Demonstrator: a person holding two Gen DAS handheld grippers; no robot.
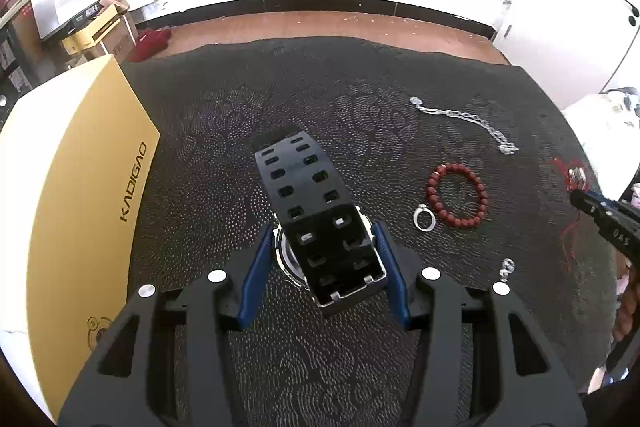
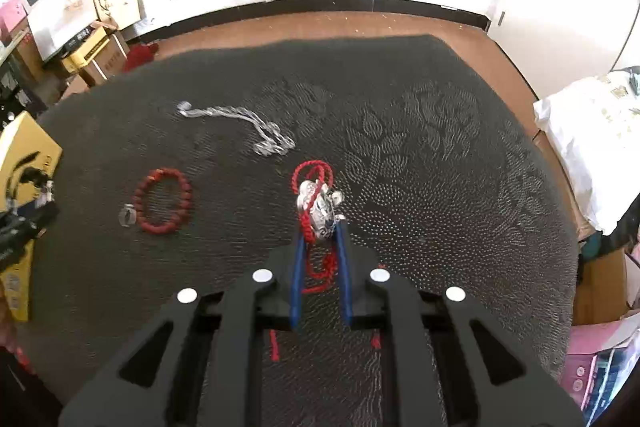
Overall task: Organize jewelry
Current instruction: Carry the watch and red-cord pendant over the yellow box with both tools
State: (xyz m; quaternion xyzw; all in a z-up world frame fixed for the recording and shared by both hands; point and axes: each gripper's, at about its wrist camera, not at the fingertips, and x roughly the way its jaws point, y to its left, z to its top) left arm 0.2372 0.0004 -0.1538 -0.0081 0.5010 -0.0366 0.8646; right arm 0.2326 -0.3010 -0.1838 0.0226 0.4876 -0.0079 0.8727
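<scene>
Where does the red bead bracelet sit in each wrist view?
Left wrist: red bead bracelet lies right of centre, beside the silver ring.
Right wrist: red bead bracelet lies left of centre.
Shared landmark: the silver chain, farther back on the cloth.

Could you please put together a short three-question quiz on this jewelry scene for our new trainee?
1. True or false: the left gripper grips a black watch.
2. What does the right gripper hold? A) silver chain B) silver charm on a red cord C) ring
3. Which small item lies right beside the red bead bracelet?

Key: 1 true. 2 B, the silver charm on a red cord. 3 the silver ring.
</scene>
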